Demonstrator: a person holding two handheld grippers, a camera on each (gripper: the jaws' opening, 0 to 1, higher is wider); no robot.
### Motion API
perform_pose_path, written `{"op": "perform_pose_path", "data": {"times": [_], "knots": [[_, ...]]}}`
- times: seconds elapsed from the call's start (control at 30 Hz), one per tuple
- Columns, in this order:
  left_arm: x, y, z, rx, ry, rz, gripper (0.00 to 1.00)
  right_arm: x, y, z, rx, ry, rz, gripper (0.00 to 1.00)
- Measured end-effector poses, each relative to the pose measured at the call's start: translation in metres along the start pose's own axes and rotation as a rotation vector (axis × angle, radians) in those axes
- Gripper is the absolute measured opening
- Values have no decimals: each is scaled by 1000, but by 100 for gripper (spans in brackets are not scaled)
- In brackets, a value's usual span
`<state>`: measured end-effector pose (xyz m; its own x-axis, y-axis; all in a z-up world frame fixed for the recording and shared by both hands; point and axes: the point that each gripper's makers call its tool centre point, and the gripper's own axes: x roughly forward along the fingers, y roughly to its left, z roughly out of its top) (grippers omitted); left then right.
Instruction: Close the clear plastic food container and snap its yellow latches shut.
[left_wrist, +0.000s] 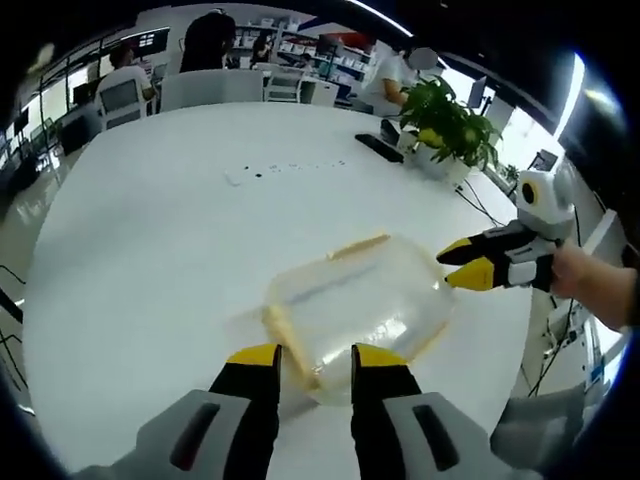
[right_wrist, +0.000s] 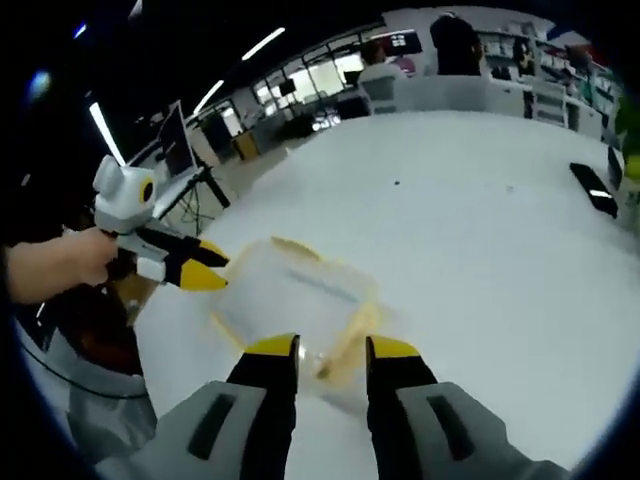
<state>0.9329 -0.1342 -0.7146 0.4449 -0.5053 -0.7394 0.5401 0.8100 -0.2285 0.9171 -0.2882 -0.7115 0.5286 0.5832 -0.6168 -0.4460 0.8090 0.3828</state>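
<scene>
On the white desk (left_wrist: 150, 250) your clear container (left_wrist: 360, 300) lies flat, long axis running between your two tongs. Left tongs (left_wrist: 315, 360) and right tongs (right_wrist: 330, 352) both stand apart at opposite yellow latches.

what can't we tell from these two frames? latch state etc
- Yellow latches on the clear container: snapped or loose cannot be told; motion blur in both views.
- Near container edge in the right gripper view: partly hidden behind the right gripper.
- Left gripper: whether its jaws touch the latch is unclear.
- Small dark marks on the white table, left gripper view: too small to identify.
</scene>
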Motion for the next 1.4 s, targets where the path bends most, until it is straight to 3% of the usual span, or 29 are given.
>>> {"op": "perform_pose_path", "data": {"times": [0.53,0.83,1.07,1.4], "knots": [[0,1,1,-48,-46,-4,20,4,0,-3,82,-3,-18,20],[1,2,0,-141,-55,18,20,3,0,-4,127,-7,-22,20],[2,3,-5,-272,-56,-2,20,2,1,-5,149,-2,-19,20],[2,1,-4,-263,-49,-12,18,1,2,-7,202,-19,-18,18]]}}
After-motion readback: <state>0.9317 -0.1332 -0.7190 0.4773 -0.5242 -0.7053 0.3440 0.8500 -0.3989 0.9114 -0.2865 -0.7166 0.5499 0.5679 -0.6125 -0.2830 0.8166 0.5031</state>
